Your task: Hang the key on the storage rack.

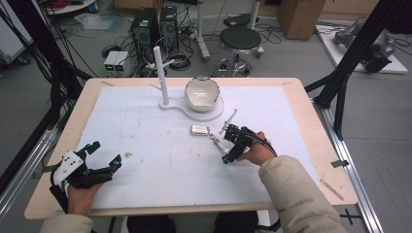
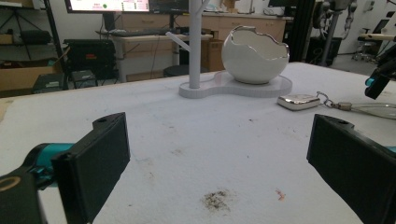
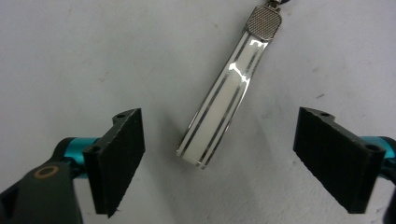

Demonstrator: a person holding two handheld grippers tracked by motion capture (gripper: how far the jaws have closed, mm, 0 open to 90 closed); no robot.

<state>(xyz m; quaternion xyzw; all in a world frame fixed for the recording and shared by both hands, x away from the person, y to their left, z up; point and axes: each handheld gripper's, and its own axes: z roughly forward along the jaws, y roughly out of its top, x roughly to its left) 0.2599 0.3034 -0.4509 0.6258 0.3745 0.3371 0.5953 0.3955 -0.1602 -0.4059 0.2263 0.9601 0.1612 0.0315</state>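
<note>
Table: wooden top under a white mat, which carries a dark smudge.

Stand: flat white base at the far middle of the mat, with an upright white post and a white, jagged-rimmed, eggshell-like bowl seated on it.

Key fob: silver, lying flat on the mat just in front of the stand. A short chain joins it to a glossy white strap with silver edges and a mesh end piece, also flat on the mat.

Left tool: held in a hand at the near left corner, jaws wide apart, gripping nothing, aimed toward the stand.

Right tool: held in a hand at the right of centre, pointing down over the strap. Jaws wide apart, one on each side of the strap, neither touching it.
</note>
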